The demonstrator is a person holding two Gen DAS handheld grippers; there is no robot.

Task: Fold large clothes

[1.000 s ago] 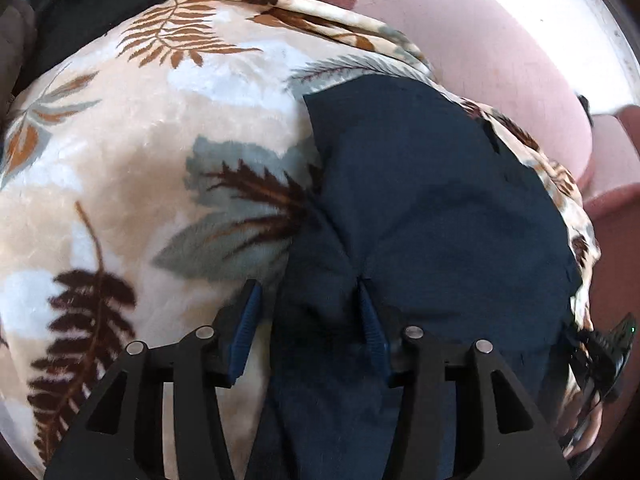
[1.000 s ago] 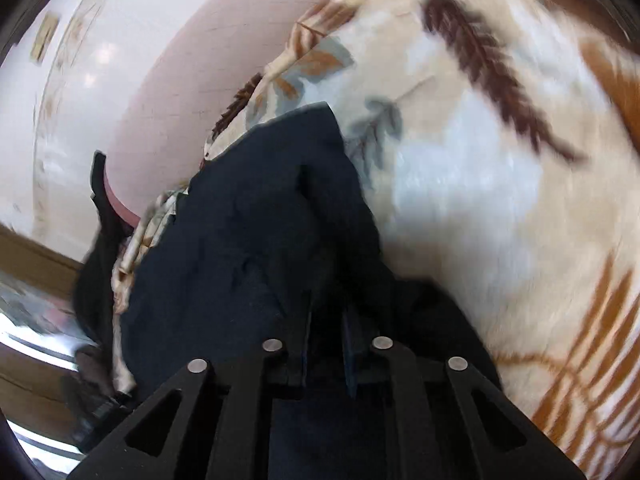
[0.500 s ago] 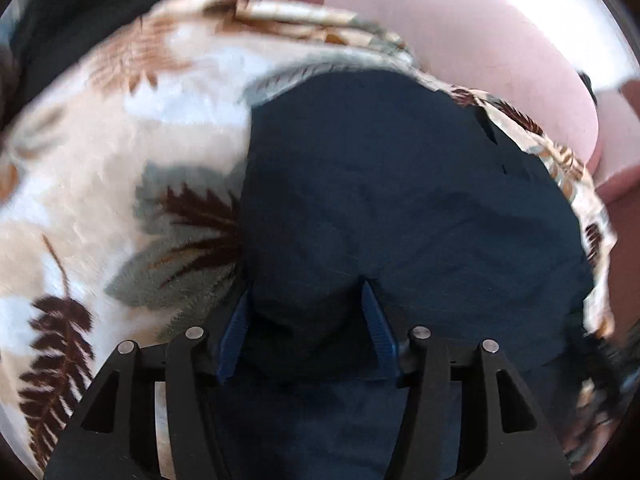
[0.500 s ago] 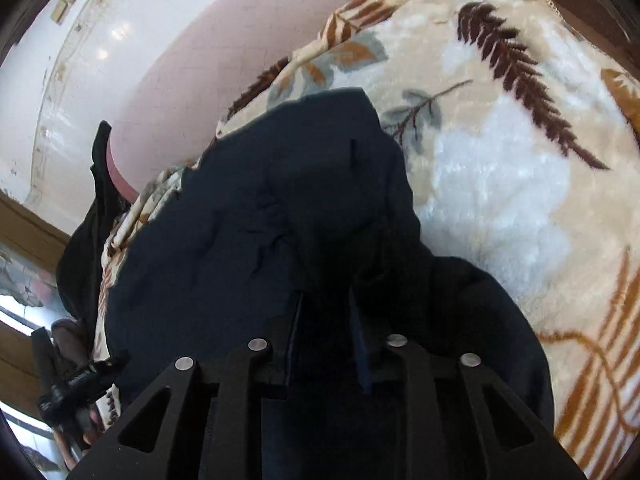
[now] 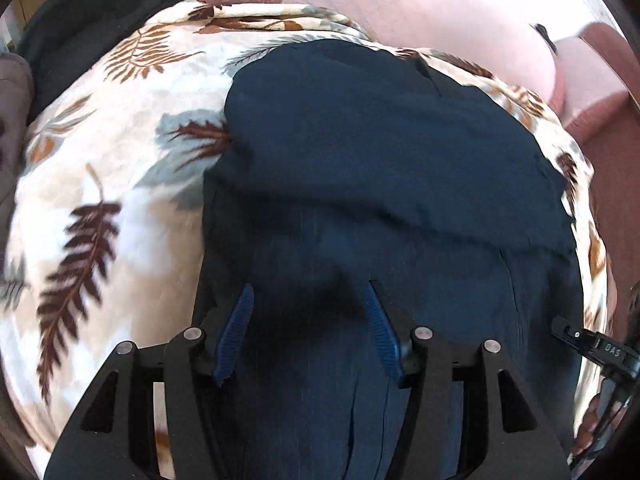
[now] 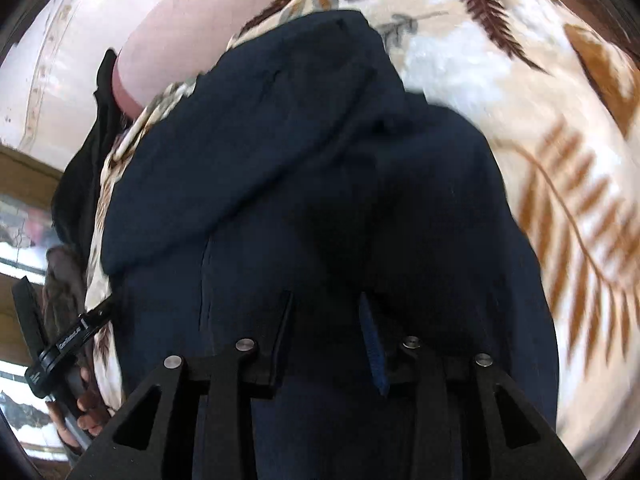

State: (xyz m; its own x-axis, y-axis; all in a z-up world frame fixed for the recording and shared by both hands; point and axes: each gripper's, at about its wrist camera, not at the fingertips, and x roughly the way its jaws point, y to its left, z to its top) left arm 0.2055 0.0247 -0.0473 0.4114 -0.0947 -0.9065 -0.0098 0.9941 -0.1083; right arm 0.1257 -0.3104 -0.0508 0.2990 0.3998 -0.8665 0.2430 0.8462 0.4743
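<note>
A dark navy garment (image 5: 380, 152) lies folded over itself on a cream blanket with brown and grey fern leaves (image 5: 100, 184). Its upper layer ends in a fold edge across the middle. My left gripper (image 5: 308, 296) is open just above the garment's near part, blue pads apart, nothing between them. In the right wrist view the same garment (image 6: 280, 140) fills the centre. My right gripper (image 6: 326, 300) is open over its dark near fold, holding nothing. The other gripper shows at the left edge (image 6: 60, 344).
The blanket (image 6: 540, 140) covers a bed or sofa. A pink cushion or padded edge (image 5: 440, 8) lies beyond it. A black cloth (image 5: 100, 8) lies at the far left. The right gripper's tip shows at the right edge (image 5: 592, 344).
The right gripper, shut on the navy cloth before, has opened and let it go. The left gripper has moved right, from the garment's edge to over the cloth. The folded layer lies flatter.
</note>
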